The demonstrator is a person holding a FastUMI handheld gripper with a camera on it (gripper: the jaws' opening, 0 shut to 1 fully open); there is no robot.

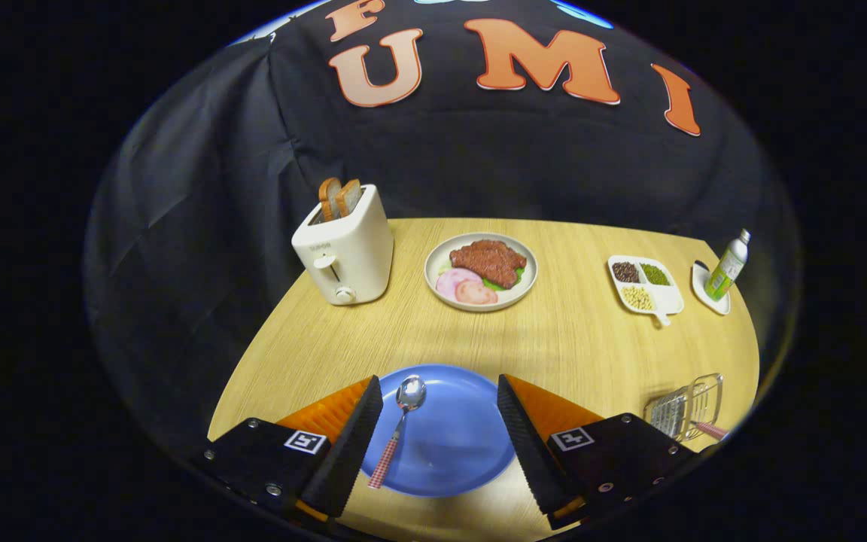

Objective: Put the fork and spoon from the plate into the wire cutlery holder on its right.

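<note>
The spoon [399, 429] lies on the blue plate [456, 444], bowl pointing away from you, checked handle toward you, close to the left finger. Your gripper [439, 421] is released: its fingers [351, 444] stand wide apart over the plate, gripping nothing. The wire cutlery holder [685, 406] sits to the right of the plate, with a pink handle showing at its near side. Beyond the plate stand a toaster [345, 252], a plate of food [481, 271], a divided dish [643, 284] and a bottle [728, 265].
</note>
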